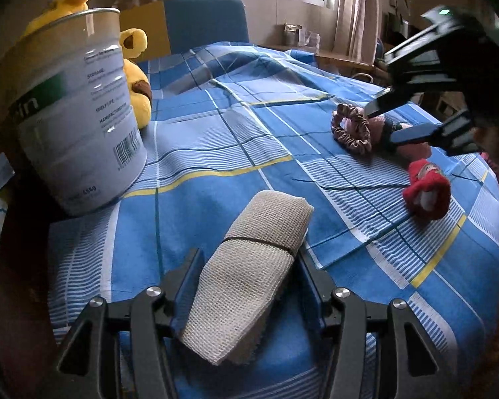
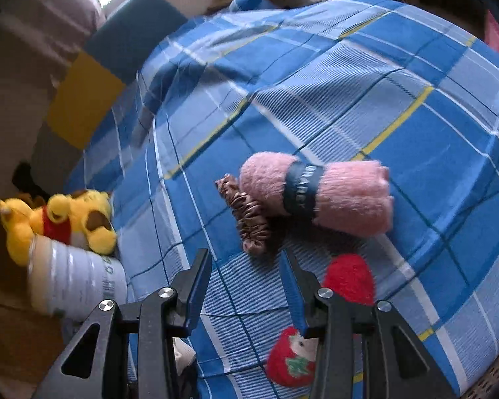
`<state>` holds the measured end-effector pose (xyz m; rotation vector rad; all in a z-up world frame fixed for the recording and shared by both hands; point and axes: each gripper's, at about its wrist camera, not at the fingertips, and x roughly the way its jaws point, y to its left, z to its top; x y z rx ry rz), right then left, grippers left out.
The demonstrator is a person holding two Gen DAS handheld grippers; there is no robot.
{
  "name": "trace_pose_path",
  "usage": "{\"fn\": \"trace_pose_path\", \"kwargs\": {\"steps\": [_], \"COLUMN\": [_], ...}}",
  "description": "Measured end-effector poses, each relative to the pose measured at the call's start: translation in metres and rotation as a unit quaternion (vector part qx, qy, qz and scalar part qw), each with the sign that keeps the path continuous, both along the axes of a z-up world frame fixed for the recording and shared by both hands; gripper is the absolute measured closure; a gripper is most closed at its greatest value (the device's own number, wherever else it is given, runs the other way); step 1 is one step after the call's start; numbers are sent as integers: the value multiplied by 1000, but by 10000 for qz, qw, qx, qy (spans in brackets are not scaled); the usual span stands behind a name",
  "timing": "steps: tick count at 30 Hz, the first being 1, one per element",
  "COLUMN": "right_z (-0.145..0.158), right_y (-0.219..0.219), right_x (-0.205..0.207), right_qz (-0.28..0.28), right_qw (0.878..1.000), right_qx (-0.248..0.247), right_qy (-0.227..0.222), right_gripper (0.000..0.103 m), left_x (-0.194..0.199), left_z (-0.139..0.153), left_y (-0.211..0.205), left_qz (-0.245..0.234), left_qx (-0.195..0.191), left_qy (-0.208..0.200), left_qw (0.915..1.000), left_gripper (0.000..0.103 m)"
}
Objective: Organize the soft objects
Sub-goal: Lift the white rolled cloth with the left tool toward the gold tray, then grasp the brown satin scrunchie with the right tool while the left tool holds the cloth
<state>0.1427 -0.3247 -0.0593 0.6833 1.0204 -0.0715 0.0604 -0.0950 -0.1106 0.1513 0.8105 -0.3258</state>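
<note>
A beige mesh cloth roll point(image 1: 249, 266) with a dark band around it lies slanted between my left gripper's point(image 1: 246, 262) fingers. The right pad touches it and a gap shows at the left pad. My right gripper point(image 2: 246, 266) point(image 1: 382, 123) stands open over the checked blue sheet point(image 2: 415, 116), with its tips just short of a brown scrunchie point(image 2: 249, 219) point(image 1: 351, 129). Against the scrunchie lies a pink fluffy roll point(image 2: 342, 196) with a dark band. Two red strawberry plush pieces point(image 2: 349, 279) point(image 2: 292, 359) lie to the right of the right fingers.
A tall white tin point(image 1: 73, 116) point(image 2: 73, 286) stands at the left with a yellow plush toy point(image 1: 70, 0) sticking out of its top. A yellow bear plush point(image 2: 66, 219) point(image 1: 136, 93) lies behind it. A blue chair point(image 1: 206, 20) is beyond the sheet's far edge.
</note>
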Motion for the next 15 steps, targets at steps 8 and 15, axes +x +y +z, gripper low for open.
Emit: {"fn": "trace_pose_path", "kwargs": {"steps": [8, 15], "right_z": [-18, -19], "right_y": [26, 74], "right_x": [46, 49], "right_qz": [397, 1940], "right_qw": [9941, 9779], "right_qx": [-990, -761], "right_qy": [220, -141], "right_gripper": [62, 84], "left_x": [0, 1], "left_z": [0, 0], "left_y": [2, 3], "left_qz": [-25, -27], "left_qx": [-109, -131], "left_qy": [31, 40], "left_qw": [9999, 9999], "left_gripper": [47, 47]}}
